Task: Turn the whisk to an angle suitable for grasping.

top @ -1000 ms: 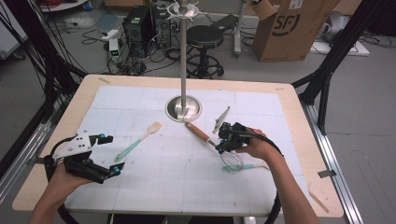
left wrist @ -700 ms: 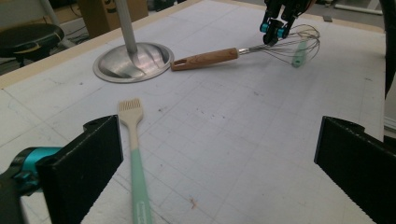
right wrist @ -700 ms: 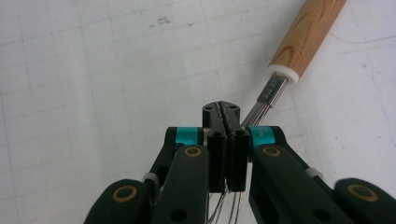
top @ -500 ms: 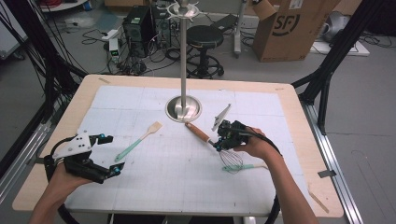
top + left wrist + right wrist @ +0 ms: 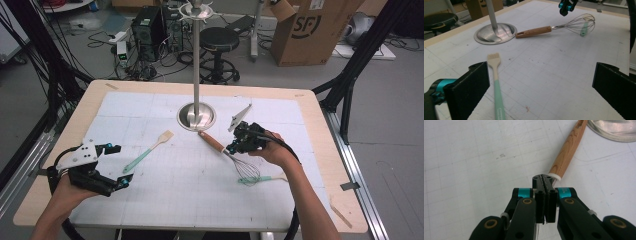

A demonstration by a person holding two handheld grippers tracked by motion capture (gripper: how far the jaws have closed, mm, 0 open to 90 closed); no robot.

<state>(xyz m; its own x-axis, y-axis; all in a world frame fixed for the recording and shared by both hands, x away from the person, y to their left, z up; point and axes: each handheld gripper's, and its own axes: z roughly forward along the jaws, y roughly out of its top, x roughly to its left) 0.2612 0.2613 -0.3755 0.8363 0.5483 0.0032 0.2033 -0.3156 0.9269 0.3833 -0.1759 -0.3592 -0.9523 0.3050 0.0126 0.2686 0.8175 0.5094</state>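
The right gripper (image 5: 234, 146), clamped on the whisk (image 5: 231, 157), hovers over the white gridded mat (image 5: 165, 200) on the wooden table (image 5: 320, 150).

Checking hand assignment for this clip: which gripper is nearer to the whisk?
Right. The right gripper is shut at the whisk, where the wooden handle meets the wires. The left gripper stands open, well off across the mat.

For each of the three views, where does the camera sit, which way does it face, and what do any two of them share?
High view: above the person's side, facing forward and down on the table; both forearms, left gripper and right gripper show.
Left gripper view: rides the left gripper, looking low across the mat between wide-apart jaws at the brush and stand base.
Right gripper view: rides the right gripper, looking down, jaws closed at the whisk where handle meets wires.
Shared: whisk and stand base appear in all three.
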